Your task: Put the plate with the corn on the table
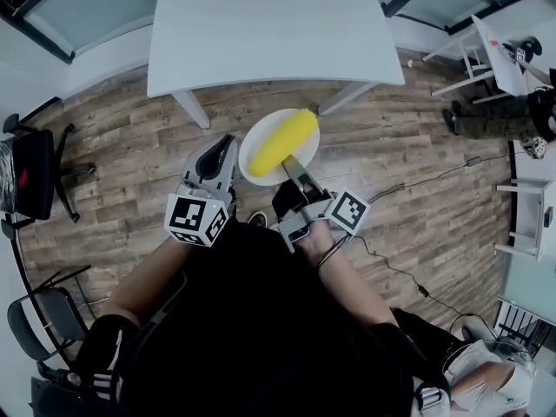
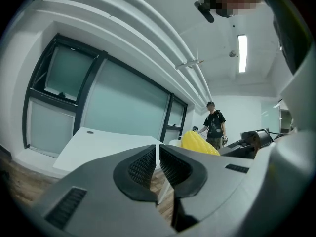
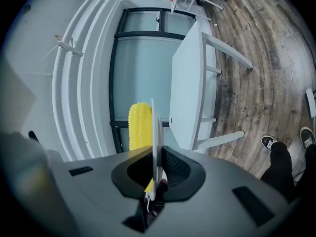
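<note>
A white plate (image 1: pixel 254 146) carries a yellow corn cob (image 1: pixel 284 141) and hangs in the air above the wooden floor, just short of the white table (image 1: pixel 269 33). My right gripper (image 1: pixel 292 167) is shut on the plate's near rim. In the right gripper view the plate (image 3: pixel 154 127) stands edge-on between the pads, the corn (image 3: pixel 140 125) on its left face and the table (image 3: pixel 186 83) beyond. My left gripper (image 1: pixel 226 146) hovers beside the plate's left edge, shut with nothing in it. The left gripper view shows its jaws (image 2: pixel 158 157) together, with the corn (image 2: pixel 200 143) to the right.
Dark chairs (image 1: pixel 35 176) stand at the left wall. A person (image 1: pixel 495 115) stands at the far right near white furniture (image 1: pixel 530 224). A cable (image 1: pixel 408 189) runs across the floor. My own shoe (image 3: pixel 269 142) shows below the table.
</note>
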Demonstrator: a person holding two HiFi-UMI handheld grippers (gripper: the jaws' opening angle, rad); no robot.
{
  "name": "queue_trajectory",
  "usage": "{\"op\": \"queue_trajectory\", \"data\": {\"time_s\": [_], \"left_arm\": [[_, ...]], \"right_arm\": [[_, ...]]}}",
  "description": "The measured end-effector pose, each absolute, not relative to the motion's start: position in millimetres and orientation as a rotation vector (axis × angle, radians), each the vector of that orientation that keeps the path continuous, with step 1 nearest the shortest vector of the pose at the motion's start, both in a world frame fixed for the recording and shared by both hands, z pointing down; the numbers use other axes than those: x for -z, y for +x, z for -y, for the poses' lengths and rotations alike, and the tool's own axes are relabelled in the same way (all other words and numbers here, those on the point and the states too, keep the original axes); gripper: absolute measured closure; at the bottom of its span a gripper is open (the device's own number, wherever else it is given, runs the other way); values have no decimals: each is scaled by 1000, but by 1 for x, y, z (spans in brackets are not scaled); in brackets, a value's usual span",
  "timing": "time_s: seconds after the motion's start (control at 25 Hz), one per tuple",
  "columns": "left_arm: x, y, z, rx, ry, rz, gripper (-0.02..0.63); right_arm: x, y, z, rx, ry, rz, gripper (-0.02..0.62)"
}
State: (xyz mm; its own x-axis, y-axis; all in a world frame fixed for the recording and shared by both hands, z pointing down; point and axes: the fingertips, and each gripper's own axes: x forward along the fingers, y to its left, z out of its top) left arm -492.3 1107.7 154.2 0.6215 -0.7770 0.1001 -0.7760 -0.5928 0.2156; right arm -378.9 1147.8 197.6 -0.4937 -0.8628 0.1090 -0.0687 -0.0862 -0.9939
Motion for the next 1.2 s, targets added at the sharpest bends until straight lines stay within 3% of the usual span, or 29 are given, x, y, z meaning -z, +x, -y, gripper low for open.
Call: {"op": "queue_trajectory", "data": {"time_s": [0.6,1.2], "left_arm": [[-148,-550,-961,59,2644,1173,580],[-149,-548,-909,28,2627,1181,580]], "right_arm": [[-195,-435,-1015,1601,-1119,-1498,568],[-194,-424,-962,1625,-1123,-1426,568]]}}
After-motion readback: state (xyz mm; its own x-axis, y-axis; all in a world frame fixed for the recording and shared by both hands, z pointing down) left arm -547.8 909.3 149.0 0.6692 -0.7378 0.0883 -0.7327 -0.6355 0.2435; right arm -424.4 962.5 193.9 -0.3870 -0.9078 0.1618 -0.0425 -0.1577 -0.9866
